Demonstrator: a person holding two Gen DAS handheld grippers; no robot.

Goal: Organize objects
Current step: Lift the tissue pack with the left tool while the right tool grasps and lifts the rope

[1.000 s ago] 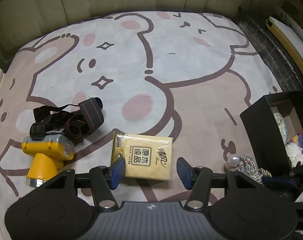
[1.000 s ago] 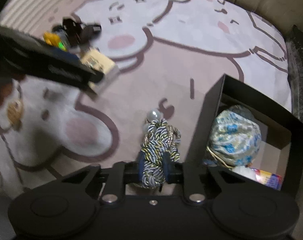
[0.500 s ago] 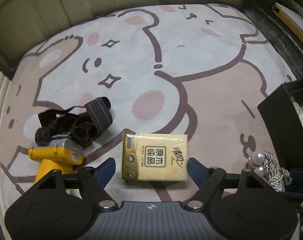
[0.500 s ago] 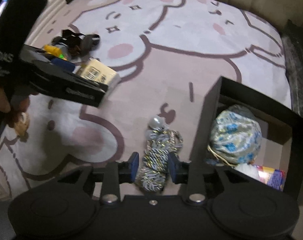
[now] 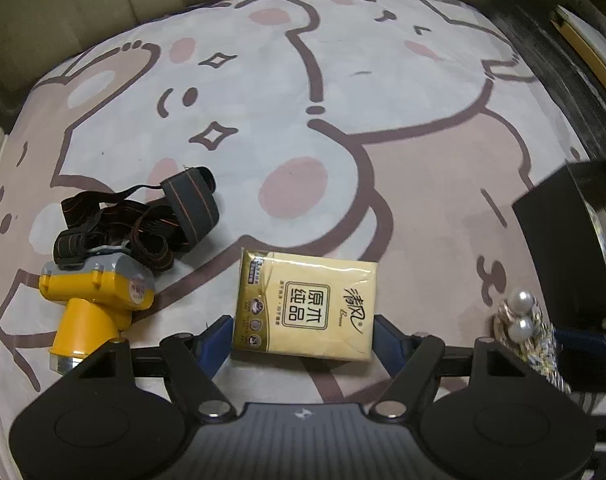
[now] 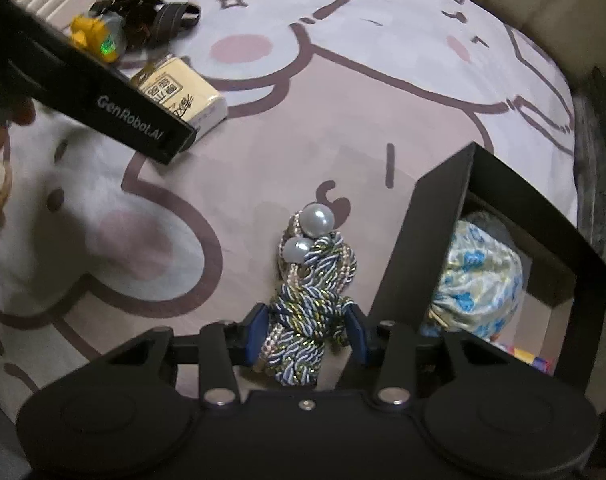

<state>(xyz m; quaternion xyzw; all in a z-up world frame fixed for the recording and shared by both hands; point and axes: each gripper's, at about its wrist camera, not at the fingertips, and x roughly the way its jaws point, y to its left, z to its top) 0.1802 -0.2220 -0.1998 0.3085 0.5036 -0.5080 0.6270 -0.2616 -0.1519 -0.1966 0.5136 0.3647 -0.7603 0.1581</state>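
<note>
The left tongs (image 5: 303, 338) hung low over the rug (image 5: 403, 92), blue pads spread wide beside the tissue pack (image 5: 305, 306), which lay flat, long axis crosswise. The right tongs (image 6: 306, 330) stood apart around the braided cord (image 6: 309, 292), which pointed away, pearls foremost, just left of the black box (image 6: 407, 264). Open rug lay ahead.

Cartoon rug (image 5: 303, 128) is carrying everything: headlamp (image 5: 99, 292) lying lower left, tissue pack (image 5: 305, 306) lower centre, braided cord (image 6: 307, 300) beside black box (image 6: 419, 248) lower right.
</note>
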